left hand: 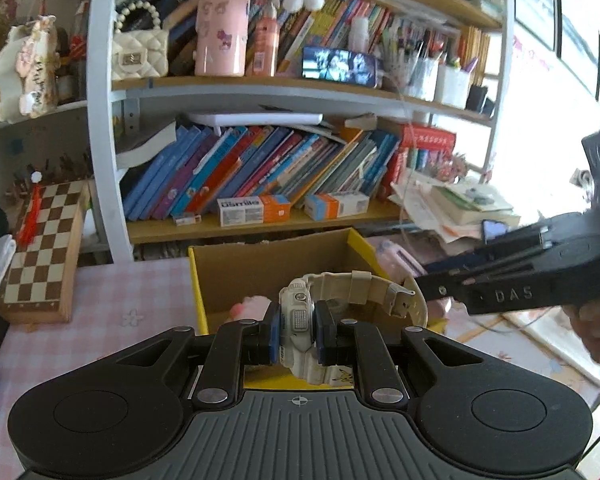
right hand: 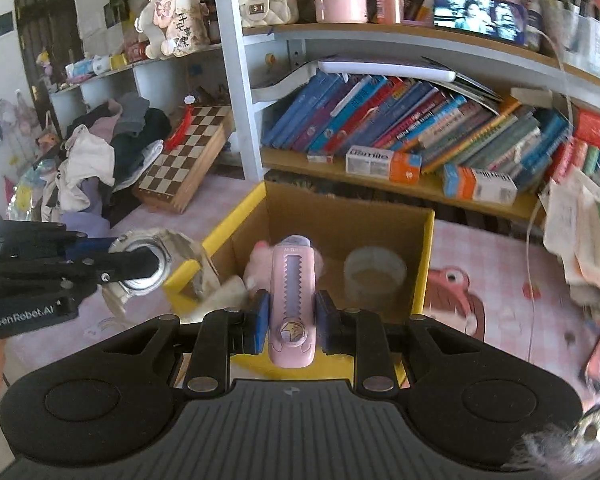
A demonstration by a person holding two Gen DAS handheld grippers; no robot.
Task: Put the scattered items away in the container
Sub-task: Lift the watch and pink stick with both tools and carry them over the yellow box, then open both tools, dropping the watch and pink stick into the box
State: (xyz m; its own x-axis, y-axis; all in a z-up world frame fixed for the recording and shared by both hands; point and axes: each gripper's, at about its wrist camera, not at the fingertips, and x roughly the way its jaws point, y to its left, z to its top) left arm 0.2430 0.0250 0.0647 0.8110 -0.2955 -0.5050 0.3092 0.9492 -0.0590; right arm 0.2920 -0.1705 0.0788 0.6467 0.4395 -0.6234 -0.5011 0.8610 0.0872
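Note:
My left gripper (left hand: 297,334) is shut on a cream-white wristwatch (left hand: 300,320) and holds it over the near edge of the yellow-rimmed cardboard box (left hand: 198,288). My right gripper (right hand: 291,320) is shut on a pink utility knife (right hand: 292,300), held above the front rim of the same box (right hand: 428,264). Inside the box lie a pink plush toy (right hand: 260,260) and a roll of clear tape (right hand: 374,276). The right gripper shows at the right of the left wrist view (left hand: 500,280). The left gripper with the watch (right hand: 148,264) shows at the left of the right wrist view.
A bookshelf (left hand: 260,224) full of books stands right behind the box. A wooden chessboard box (left hand: 40,256) lies on the pink checked tablecloth (left hand: 120,312) at the left. Stacked papers and books (left hand: 460,204) sit at the right, a clothes pile (right hand: 100,152) at the far left.

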